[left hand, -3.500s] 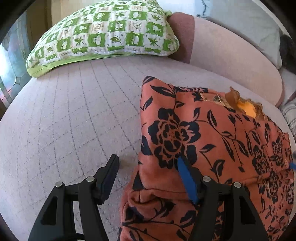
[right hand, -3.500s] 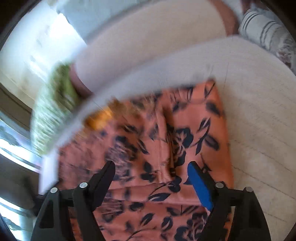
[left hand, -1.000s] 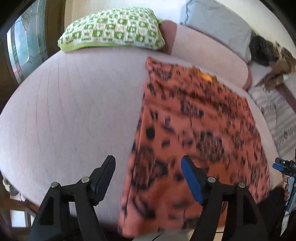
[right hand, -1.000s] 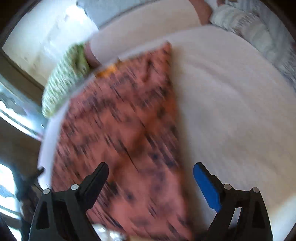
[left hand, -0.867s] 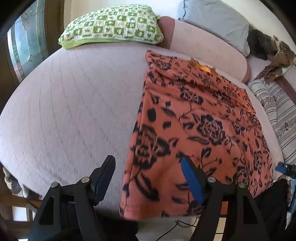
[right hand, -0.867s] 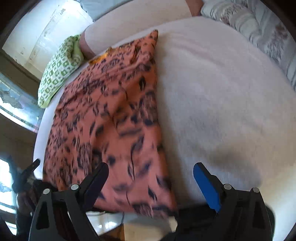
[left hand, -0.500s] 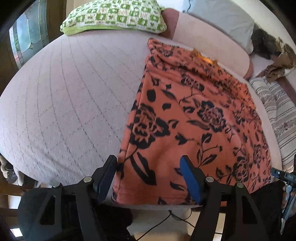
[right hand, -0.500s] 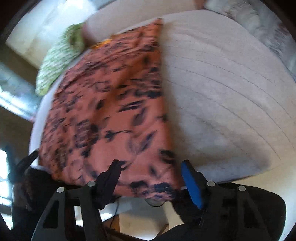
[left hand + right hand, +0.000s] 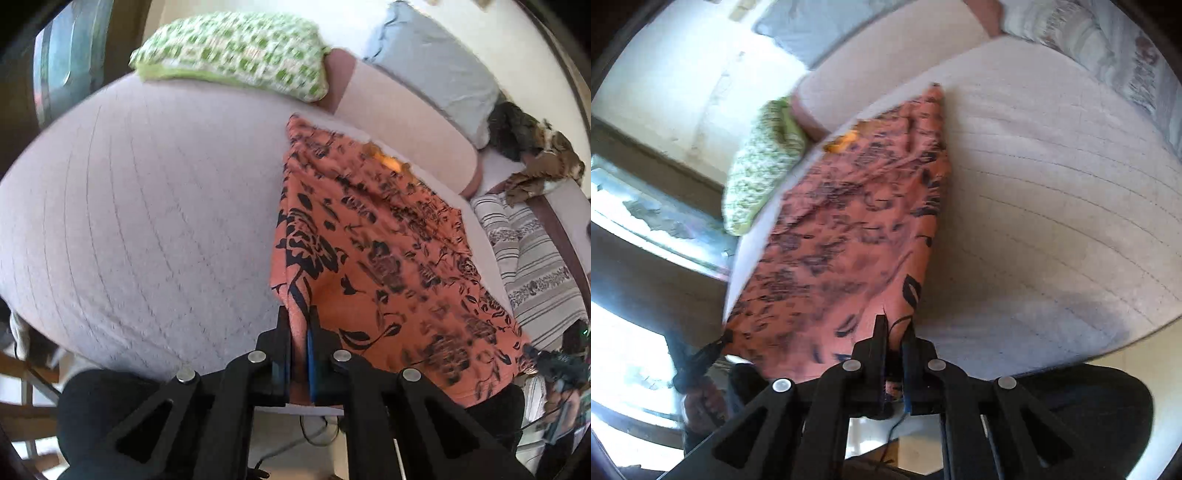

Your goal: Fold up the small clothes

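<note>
Cloth: one orange garment point(image 9: 373, 236) with a black flower and leaf print, soft knit, roughly oblong; a yellow patch shows at its far edge. It lies flat along the bed, its near hem at the bed's near edge, with both near corners pinched and lifted off it.
Bed: pale pinkish quilted cover point(image 9: 140, 206), stitched in a loose grid of lines, rounded at the near edge; the garment covers the strip between the two grippers.
Left gripper: point(image 9: 298, 325) black plastic arms with silver rivets, one blue pad and one black; its fingers have just been closing and are now clamped on the garment's left near corner, a fold of cloth standing up between them.
Right gripper: point(image 9: 894, 334) same build; its fingers have just been closing and now pinch the garment's right near corner, cloth bunched between the pads.
Pillows: one green and white checked pillow point(image 9: 236, 55), plump, beyond the garment's far left corner; one plain grey pillow point(image 9: 436, 70) farther right, against the wall.
Bolster: one long smooth pink roll point(image 9: 402, 110) just behind the garment's far edge.
Striped bedding: one grey and white heap point(image 9: 532, 254) with flowered bands, right of the garment.
Writing: none readable.
</note>
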The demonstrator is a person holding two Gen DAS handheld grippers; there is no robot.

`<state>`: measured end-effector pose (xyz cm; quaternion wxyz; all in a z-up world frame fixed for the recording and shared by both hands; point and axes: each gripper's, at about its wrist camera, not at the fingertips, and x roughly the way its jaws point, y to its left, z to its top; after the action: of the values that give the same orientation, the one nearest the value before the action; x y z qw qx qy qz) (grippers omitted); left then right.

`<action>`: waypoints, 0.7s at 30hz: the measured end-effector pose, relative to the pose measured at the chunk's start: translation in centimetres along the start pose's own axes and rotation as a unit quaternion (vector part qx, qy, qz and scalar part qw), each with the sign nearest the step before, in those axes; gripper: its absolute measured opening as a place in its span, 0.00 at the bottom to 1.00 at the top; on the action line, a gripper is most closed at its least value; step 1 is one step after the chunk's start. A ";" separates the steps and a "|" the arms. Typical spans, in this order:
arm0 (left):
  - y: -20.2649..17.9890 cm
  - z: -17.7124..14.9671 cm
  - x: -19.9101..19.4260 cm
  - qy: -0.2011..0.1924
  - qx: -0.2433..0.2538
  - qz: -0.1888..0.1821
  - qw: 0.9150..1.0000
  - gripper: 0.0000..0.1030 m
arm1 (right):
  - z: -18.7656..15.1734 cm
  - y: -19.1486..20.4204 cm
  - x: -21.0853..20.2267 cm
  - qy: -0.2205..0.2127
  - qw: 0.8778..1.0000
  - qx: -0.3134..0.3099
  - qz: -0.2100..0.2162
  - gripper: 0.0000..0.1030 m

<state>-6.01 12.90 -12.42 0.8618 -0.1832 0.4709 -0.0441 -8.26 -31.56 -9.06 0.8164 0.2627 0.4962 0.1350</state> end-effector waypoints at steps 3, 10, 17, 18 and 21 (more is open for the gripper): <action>1.2 -1.1 3.4 0.055 0.000 0.053 0.997 0.13 | -1.3 -3.2 3.2 0.048 0.997 0.055 -0.037 0.15; 0.3 -0.4 3.0 0.009 0.025 0.081 0.996 0.70 | -1.5 -2.0 3.0 0.011 0.997 0.029 -0.071 0.79; -0.6 -1.4 5.8 0.056 0.053 0.102 0.992 0.06 | -1.0 -2.4 8.2 0.081 0.992 0.037 -0.086 0.80; -0.6 -1.4 5.8 0.060 0.054 0.096 0.992 0.06 | -1.2 -2.3 8.2 0.077 0.992 0.030 -0.090 0.80; -0.5 -1.5 6.2 0.065 0.059 0.096 0.992 0.06 | -1.1 -2.5 8.5 0.087 0.993 0.034 -0.079 0.82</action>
<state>-3.79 10.44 -17.91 0.8391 -0.0826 0.5378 -0.0012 -5.34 -29.25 -17.18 0.7690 0.2376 0.5886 0.0759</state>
